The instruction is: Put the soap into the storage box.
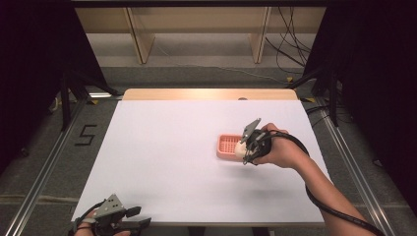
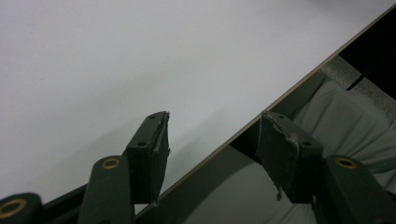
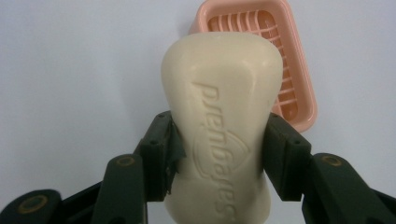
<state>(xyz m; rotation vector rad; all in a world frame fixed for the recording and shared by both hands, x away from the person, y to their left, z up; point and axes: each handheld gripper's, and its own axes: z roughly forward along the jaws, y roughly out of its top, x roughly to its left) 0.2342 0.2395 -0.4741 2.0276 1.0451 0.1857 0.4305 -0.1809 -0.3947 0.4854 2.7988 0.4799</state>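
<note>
A cream bar of soap [image 3: 223, 116] with raised lettering is clamped between the two black jaws of my right gripper [image 3: 217, 154], which is shut on it. In the high view the soap [image 1: 240, 148] hangs at the right edge of a pink slatted soap dish [image 1: 227, 146] on the white table, with the right gripper [image 1: 246, 150] just right of the dish. The dish [image 3: 289, 60] lies beyond and below the soap in the right gripper view. My left gripper [image 2: 212, 149] rests at the table's near left edge [image 1: 137, 218], jaws apart with nothing between them.
The white table top [image 1: 167, 152] spreads wide around the dish. Its front edge [image 2: 299, 84] runs diagonally under the left gripper, with grey fabric [image 2: 345, 116] below. Black curtains, wooden legs and cables stand beyond the far edge.
</note>
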